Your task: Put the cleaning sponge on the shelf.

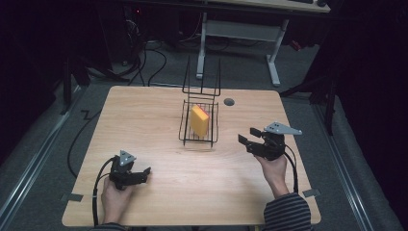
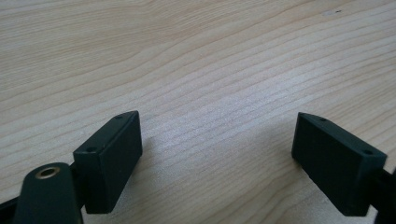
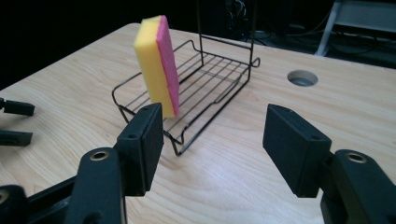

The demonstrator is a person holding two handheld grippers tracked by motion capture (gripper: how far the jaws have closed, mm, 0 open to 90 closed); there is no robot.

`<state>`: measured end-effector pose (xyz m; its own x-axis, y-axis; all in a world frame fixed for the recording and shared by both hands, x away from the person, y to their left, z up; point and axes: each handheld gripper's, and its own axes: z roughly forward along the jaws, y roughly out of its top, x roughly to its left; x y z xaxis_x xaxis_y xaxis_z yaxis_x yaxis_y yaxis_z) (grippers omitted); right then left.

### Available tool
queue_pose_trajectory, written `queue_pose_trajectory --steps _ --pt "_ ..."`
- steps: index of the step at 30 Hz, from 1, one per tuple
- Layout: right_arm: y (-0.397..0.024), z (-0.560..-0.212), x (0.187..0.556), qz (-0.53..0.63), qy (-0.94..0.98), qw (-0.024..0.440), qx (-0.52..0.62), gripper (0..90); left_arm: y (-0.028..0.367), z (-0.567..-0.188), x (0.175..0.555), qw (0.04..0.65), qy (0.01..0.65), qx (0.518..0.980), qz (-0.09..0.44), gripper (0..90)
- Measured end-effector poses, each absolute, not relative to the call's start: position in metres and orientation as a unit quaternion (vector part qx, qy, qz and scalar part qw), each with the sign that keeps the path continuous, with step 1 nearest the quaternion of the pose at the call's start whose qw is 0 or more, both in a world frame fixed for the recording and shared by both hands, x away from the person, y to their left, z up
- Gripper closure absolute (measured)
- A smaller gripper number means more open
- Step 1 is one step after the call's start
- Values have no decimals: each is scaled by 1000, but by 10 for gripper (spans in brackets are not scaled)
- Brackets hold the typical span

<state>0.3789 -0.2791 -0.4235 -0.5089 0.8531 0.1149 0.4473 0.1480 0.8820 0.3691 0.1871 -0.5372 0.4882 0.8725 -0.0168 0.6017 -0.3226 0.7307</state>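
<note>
High view: we see a yellow sponge [image 1: 199,121] with a pink scouring face standing on edge in the black wire rack [image 1: 213,133] at table [image 1: 144,120] centre, long axis running roughly 12 to 6, pink face toward 1 o'clock. Left gripper [image 1: 144,173] sits at 8 o'clock, jaws apart, empty. Right gripper [image 1: 248,135] at 4 o'clock, jaws apart, empty.

Left gripper view: both pads [image 2: 109,161] spread wide over bare wood, nothing between them.

Right gripper view: jaws wide open, aimed at the rack [image 3: 205,100]. Sponge [image 3: 154,65] stands upright, slightly tilted, pink face on its right, near the rack's front rim. Left gripper's jaw tips [image 3: 16,122] at 9 o'clock.
</note>
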Motion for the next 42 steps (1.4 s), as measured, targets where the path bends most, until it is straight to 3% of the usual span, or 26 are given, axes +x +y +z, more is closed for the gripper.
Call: queue_pose_trajectory --steps 42 --pt "-331 -499 346 450 692 211 524 392 187 -537 369 347 466 790 195 167"
